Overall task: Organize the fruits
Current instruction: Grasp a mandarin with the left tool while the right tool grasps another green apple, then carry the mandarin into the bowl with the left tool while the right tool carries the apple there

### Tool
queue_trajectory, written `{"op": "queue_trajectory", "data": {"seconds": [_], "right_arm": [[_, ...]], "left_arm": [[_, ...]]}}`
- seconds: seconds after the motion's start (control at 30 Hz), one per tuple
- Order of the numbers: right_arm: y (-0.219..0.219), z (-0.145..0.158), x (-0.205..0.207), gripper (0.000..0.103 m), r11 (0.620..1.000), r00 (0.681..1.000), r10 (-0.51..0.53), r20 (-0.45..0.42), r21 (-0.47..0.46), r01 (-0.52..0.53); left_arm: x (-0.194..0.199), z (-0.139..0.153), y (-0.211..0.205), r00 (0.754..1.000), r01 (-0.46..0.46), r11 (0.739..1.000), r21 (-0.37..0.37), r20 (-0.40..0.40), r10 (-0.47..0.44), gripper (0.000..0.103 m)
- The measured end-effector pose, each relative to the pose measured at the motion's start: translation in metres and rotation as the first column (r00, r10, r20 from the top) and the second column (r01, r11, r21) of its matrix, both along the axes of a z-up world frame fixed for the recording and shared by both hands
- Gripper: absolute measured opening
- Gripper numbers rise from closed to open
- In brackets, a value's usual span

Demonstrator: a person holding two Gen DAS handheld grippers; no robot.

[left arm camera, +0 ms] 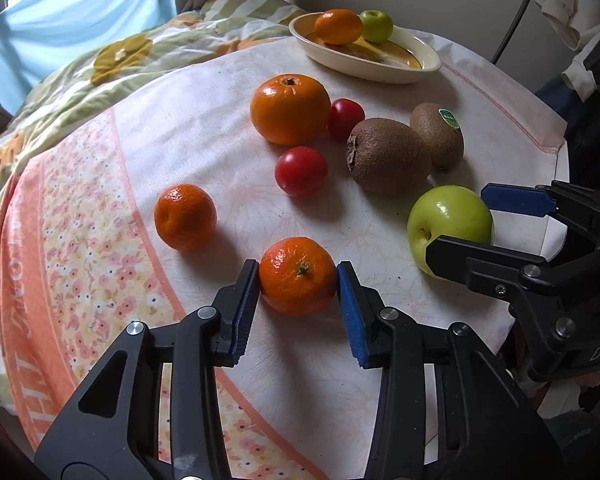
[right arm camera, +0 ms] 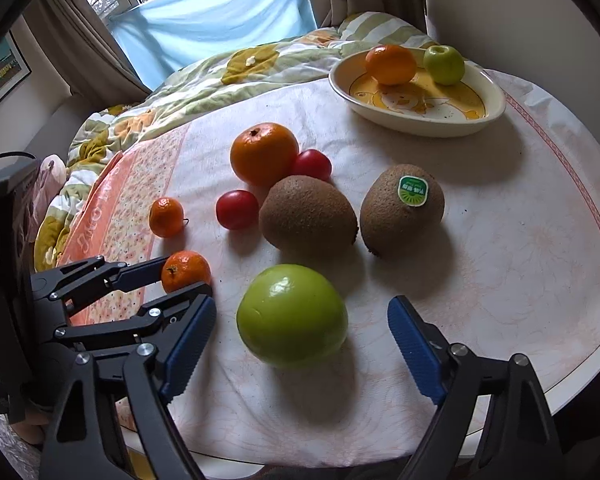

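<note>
My left gripper (left arm camera: 297, 280) is shut on a small mandarin (left arm camera: 297, 276) that rests on the tablecloth; the mandarin (right arm camera: 185, 270) shows between its fingers in the right wrist view too. My right gripper (right arm camera: 300, 332) is open, its pads on either side of a green apple (right arm camera: 292, 316) without touching it. The apple also shows in the left wrist view (left arm camera: 448, 220). A cream oval dish (right arm camera: 416, 116) at the far side holds an orange (right arm camera: 390, 64) and a small green apple (right arm camera: 444, 65).
On the cloth lie a big orange (right arm camera: 264, 154), two red plums (right arm camera: 237, 209) (right arm camera: 312, 165), two kiwis (right arm camera: 307, 212) (right arm camera: 402, 208) and another mandarin (right arm camera: 166, 217). A quilted bed (right arm camera: 204, 76) lies beyond the round table's far edge.
</note>
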State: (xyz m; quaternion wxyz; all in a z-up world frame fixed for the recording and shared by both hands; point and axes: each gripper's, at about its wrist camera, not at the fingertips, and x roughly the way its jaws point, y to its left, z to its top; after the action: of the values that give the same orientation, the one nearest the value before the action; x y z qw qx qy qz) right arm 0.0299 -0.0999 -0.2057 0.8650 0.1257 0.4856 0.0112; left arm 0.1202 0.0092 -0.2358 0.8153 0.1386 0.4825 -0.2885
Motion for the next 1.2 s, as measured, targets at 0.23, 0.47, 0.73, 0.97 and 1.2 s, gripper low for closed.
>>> {"op": "queue_trajectory", "data": {"seconds": [0.23,0.47,0.73,0.97,1.2], "right_arm": [[0.0,-0.002,0.002,0.08,1.0,1.0,0.007,-0.007,0.002,-0.007],[0.003,-0.008,0.005,0.073,1.0,0.999,0.025,-0.021,0.013,-0.025],[0.0,-0.014,0.007,0.054,0.997,0.998,0.051,-0.031,0.052,-0.05],[0.0,-0.007,0.008,0.054,0.997,0.997,0.074,-0.018,0.035,-0.073],[-0.006,0.026,0.009,0.054,0.997,0.997,0.079,0.026,0.021,-0.08]], "left_arm": [[-0.002,0.004,0.008,1.0,-0.016,1.0,0.005,0.003,0.016,0.042],[-0.002,0.009,0.015,0.999,-0.046,0.999,0.009,0.002,0.046,0.042],[-0.001,0.014,0.017,0.997,-0.074,0.997,0.003,0.005,0.074,0.042],[0.0,0.025,0.019,0.995,-0.096,0.995,-0.001,0.023,0.096,0.042],[0.001,0.055,0.017,0.991,-0.118,0.993,-0.021,0.055,0.119,0.042]]}}
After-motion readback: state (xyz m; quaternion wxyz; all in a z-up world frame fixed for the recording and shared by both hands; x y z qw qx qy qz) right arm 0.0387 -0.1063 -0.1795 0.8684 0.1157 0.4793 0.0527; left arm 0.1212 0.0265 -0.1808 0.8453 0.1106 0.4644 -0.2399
